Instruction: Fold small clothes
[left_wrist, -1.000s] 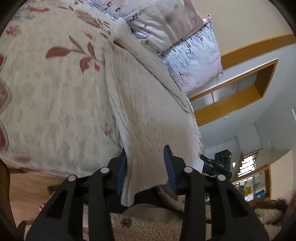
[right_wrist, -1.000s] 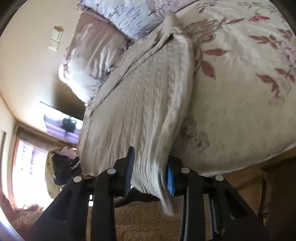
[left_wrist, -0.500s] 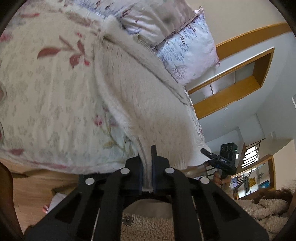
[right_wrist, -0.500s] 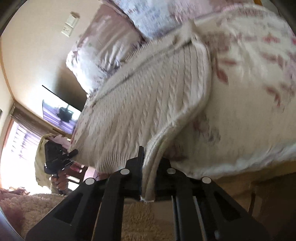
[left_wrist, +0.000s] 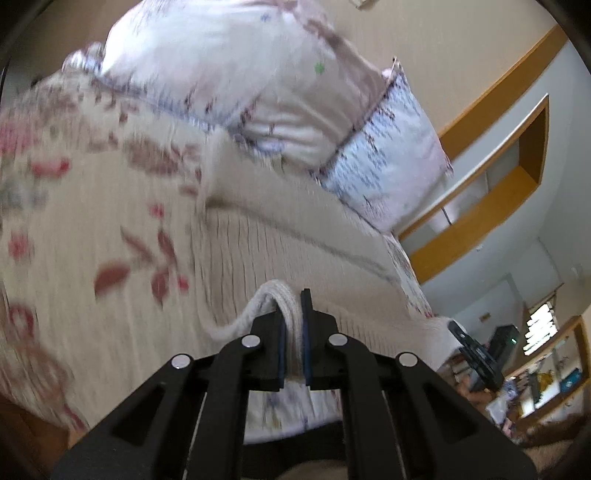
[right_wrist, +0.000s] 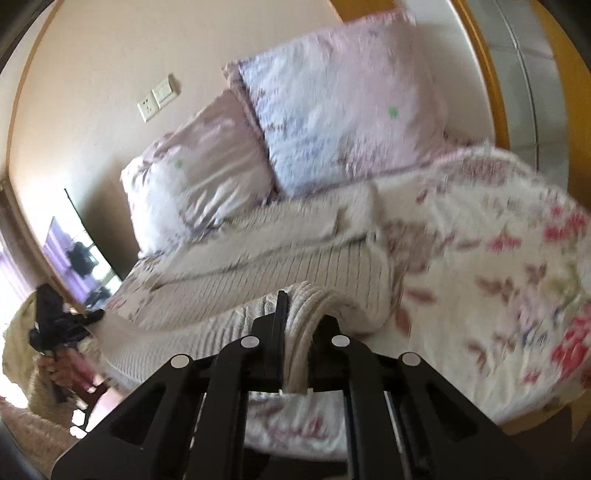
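Note:
A cream cable-knit sweater (left_wrist: 280, 236) lies on the floral bedspread (left_wrist: 81, 229), its far end toward the pillows. My left gripper (left_wrist: 293, 314) is shut on the sweater's near hem, which bunches up between the pads. In the right wrist view the sweater (right_wrist: 295, 258) stretches toward the pillows, and my right gripper (right_wrist: 297, 314) is shut on the other corner of the near hem, lifted off the bedspread (right_wrist: 480, 295). Both views are motion-blurred.
Two pink-and-white floral pillows (left_wrist: 258, 81) (right_wrist: 332, 110) lean at the head of the bed against a beige wall. A wooden wall shelf (left_wrist: 498, 184) is at the right. The other gripper shows at each view's edge (left_wrist: 476, 354) (right_wrist: 55, 317).
Both grippers closed on the sweater's near hem, then lifted it and moved forward over the bed toward the pillows; the hem now bunches up between the pads.

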